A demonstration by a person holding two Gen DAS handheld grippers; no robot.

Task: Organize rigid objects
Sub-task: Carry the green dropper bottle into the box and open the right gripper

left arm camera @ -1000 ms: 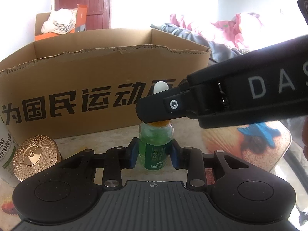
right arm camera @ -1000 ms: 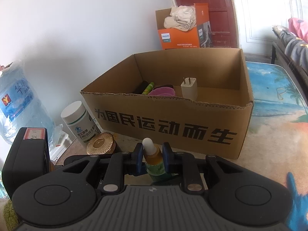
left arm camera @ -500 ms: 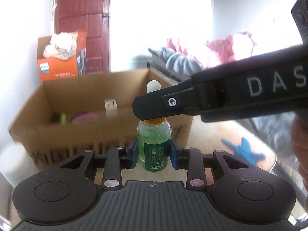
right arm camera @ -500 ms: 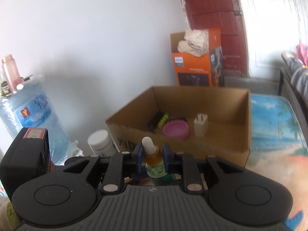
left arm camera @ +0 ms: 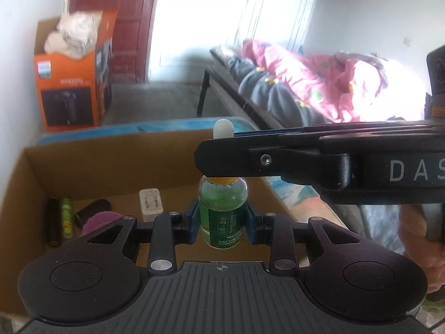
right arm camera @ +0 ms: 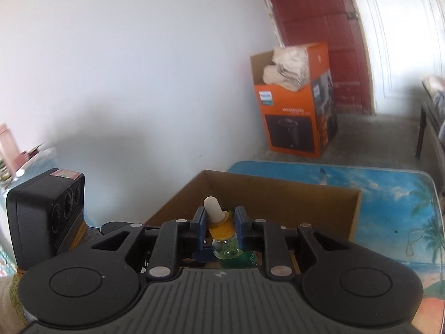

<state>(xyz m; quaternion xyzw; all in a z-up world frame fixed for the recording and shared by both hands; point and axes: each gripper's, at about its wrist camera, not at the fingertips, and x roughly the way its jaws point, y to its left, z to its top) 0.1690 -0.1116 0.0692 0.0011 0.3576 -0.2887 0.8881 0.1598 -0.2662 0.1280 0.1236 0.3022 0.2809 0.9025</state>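
Observation:
A small green dropper bottle (left arm camera: 223, 211) with an orange collar and white rubber bulb is held by both grippers above the open cardboard box (left arm camera: 91, 161). My left gripper (left arm camera: 222, 218) is shut on the bottle's green body. My right gripper (right arm camera: 220, 229) is shut on the orange collar (right arm camera: 221, 226) and crosses the left wrist view from the right as a black bar (left arm camera: 278, 161). Inside the box lie a white plug adapter (left arm camera: 150, 204), a pink round lid (left arm camera: 101, 220), a green tube (left arm camera: 66, 217) and a dark tube (left arm camera: 54, 220).
The box stands on a table with a beach-print cover (right arm camera: 389, 194). An orange carton (right arm camera: 294, 105) with cloth on top stands on the floor by a red door. A bed with pink bedding (left arm camera: 319, 83) is at the right. A water jug (right arm camera: 27, 167) stands left.
Both grippers have lifted the bottle from the table in front of the box to above the box opening. The box interior now shows below the bottle. Both grips are unchanged.

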